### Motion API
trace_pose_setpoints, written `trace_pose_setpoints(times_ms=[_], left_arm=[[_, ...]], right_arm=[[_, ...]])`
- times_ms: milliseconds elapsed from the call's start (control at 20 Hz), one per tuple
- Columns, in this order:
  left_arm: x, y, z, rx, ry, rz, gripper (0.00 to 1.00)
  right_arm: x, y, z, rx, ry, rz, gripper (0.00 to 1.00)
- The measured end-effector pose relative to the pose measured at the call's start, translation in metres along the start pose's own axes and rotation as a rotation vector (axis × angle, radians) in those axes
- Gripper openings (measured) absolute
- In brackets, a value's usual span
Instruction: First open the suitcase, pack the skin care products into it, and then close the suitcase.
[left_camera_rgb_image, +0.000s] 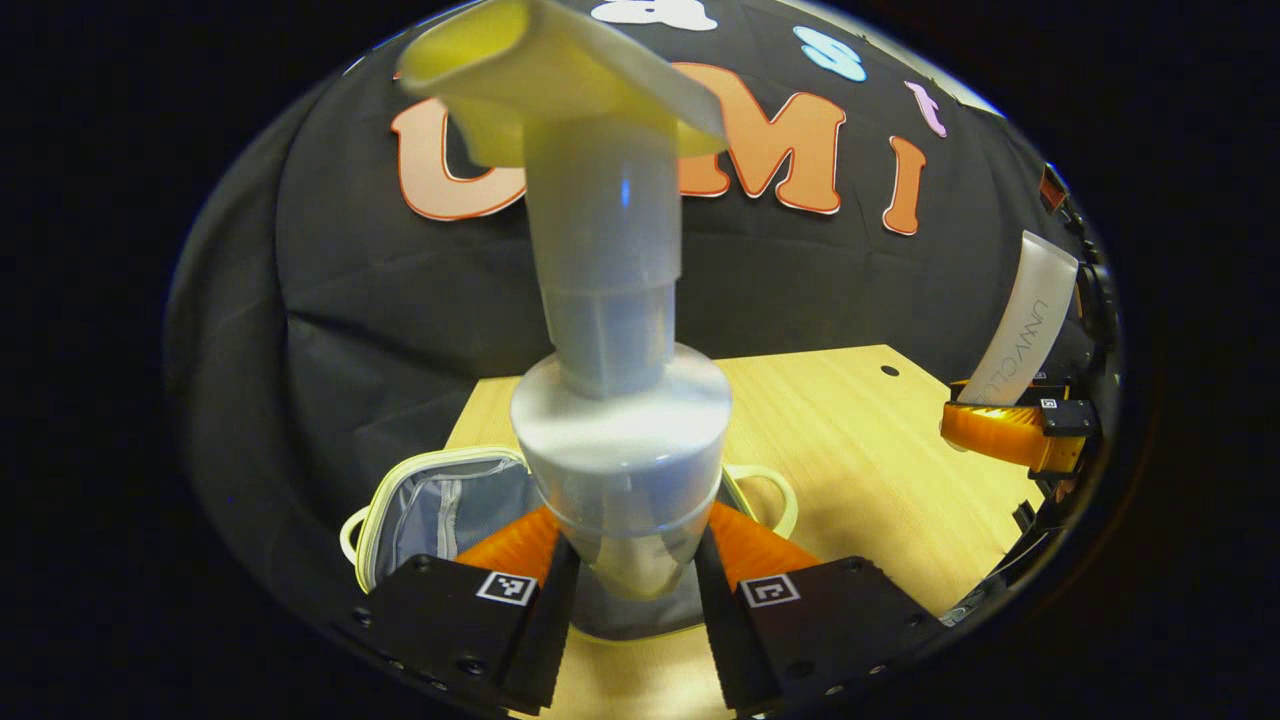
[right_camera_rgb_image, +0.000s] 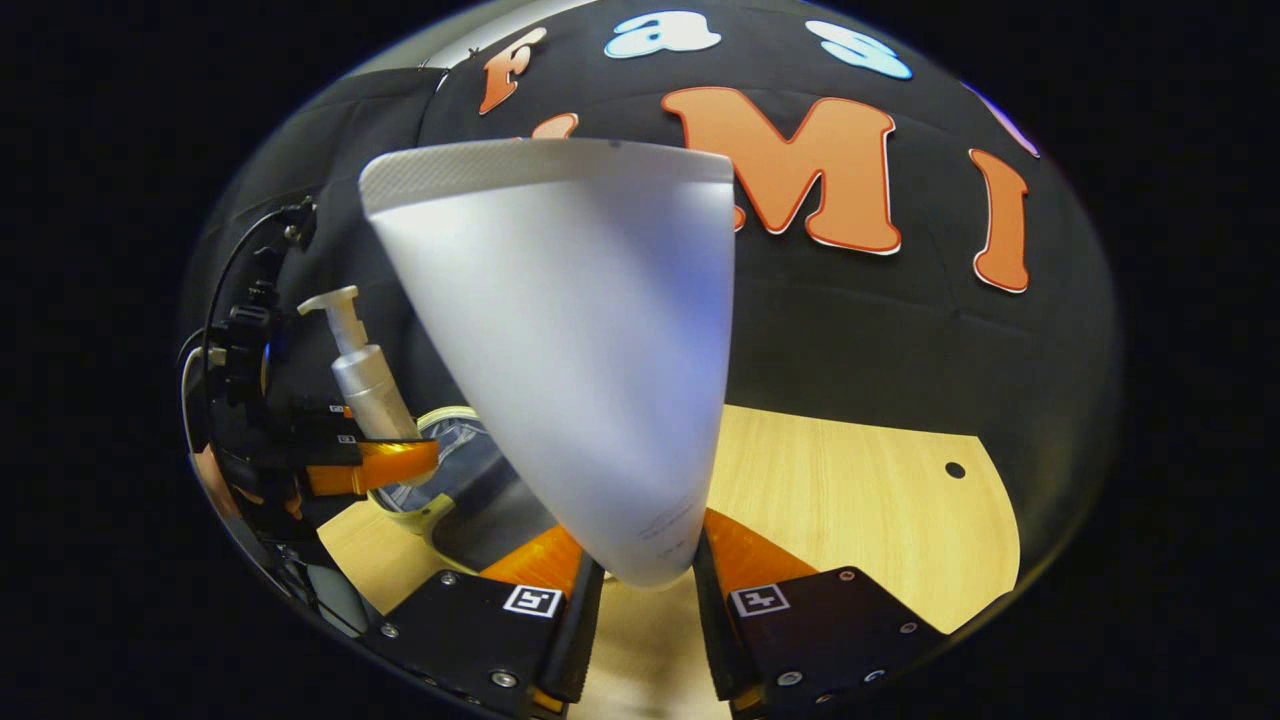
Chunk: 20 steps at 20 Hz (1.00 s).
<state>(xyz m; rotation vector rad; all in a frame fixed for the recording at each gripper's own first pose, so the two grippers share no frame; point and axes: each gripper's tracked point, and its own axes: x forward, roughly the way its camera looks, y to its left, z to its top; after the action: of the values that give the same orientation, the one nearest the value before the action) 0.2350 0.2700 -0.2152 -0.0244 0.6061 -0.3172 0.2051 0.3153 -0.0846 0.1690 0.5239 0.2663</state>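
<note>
In the left gripper view my left gripper (left_camera_rgb_image: 632, 590) is shut on a pale pump bottle (left_camera_rgb_image: 620, 400), held upright with its pump head at the top. Below and behind it the small suitcase (left_camera_rgb_image: 440, 510) lies open on the wooden table (left_camera_rgb_image: 870, 440), showing a grey lining and a pale yellow rim. In the right gripper view my right gripper (right_camera_rgb_image: 648, 585) is shut on a white tube (right_camera_rgb_image: 580, 350), wide crimped end up. The same tube (left_camera_rgb_image: 1025, 330) shows at the right of the left gripper view. The left gripper (right_camera_rgb_image: 375, 462) with the pump bottle (right_camera_rgb_image: 362, 375) appears at the left, above the suitcase (right_camera_rgb_image: 450, 470).
The table's far edge meets the black cloth wall. A small dark hole (right_camera_rgb_image: 955, 469) marks the tabletop at the far right. A hand (right_camera_rgb_image: 215, 480) holds the left gripper at the left edge of the right gripper view.
</note>
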Motion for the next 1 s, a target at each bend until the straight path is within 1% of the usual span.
trace_pose_setpoints(times_ms=[300,500,550,600,800,1000], left_arm=[[0.014,0.02,-0.017,0.04,0.064,-0.1,0.59],[0.025,0.019,-0.028,0.036,0.14,-0.161,0.59],[0.027,0.019,-0.033,0.028,0.166,-0.173,0.6],[0.03,0.018,-0.037,0.018,0.186,-0.184,0.59],[0.049,0.016,-0.056,-0.01,0.278,-0.203,0.59],[0.073,0.016,-0.077,-0.059,0.39,-0.191,0.6]], right_arm=[[0.014,0.052,-0.003,0.029,0.022,-0.044,0.47],[0.034,0.082,-0.001,0.057,0.042,-0.035,0.47],[0.037,0.085,-0.002,0.068,0.055,-0.029,0.43],[0.041,0.085,-0.004,0.076,0.064,-0.031,0.47],[0.056,0.081,-0.012,0.054,0.093,-0.012,0.47],[0.07,0.075,-0.024,0.041,0.132,0.023,0.47]])
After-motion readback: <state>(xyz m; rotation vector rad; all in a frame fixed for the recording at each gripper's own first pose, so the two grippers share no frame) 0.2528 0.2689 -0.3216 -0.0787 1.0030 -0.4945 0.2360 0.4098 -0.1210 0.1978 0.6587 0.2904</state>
